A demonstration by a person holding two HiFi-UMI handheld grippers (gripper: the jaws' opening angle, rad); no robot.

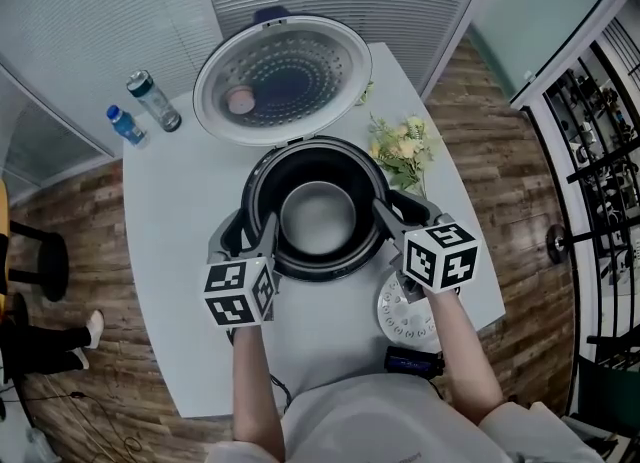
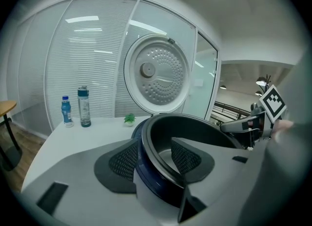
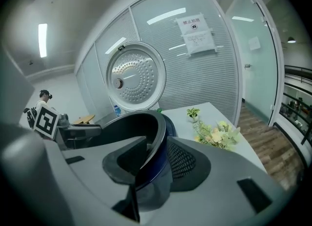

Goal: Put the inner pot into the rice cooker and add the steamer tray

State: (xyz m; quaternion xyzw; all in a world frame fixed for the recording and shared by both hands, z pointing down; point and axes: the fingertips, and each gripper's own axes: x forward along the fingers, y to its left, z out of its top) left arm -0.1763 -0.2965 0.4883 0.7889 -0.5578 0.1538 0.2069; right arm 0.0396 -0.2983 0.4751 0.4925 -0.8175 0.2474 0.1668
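Bare forearms [image 1: 252,381] and a pale shirt fill the bottom of the head view, at the near edge of a white table [image 1: 190,201].

- Left gripper [image 1: 260,237]: at the left side of the rice cooker [image 1: 316,147]. Jaws stand wide apart, one pad outside the wall and one inside. The pot's rim passes between them and the inside pad is clear of it.
- Right gripper [image 1: 393,221]: at the cooker's right side. Jaws are narrower and the pads look to sit against the same rim, one inside and one outside.
- Inner pot [image 1: 318,216]: sits down inside the cooker at mid-table, its grey bottom showing.
- Lid [image 1: 282,79]: hinged up and back toward the far edge, perforated underside facing the person.
- Steamer tray [image 1: 400,319]: white perforated disc, flat on the table near the near right edge, partly under the right gripper.
- Small black device [image 1: 413,361]: at the near edge, just beside the tray.
- Flowers [image 1: 403,146]: yellow-green bunch along the right edge.
- Two bottles near the far left corner, one blue [image 1: 125,124], one clear [image 1: 153,100].
- Tiny green plant [image 2: 129,118]: beside the lid.

Room: wood-plank floor [image 1: 80,371], glass walls with horizontal blinds [image 1: 100,11], paper notices [image 3: 197,34] on one pane, black railing [image 1: 600,151] to the right. A stool [image 1: 35,261] and someone's shoe [image 1: 92,329] show at the left.
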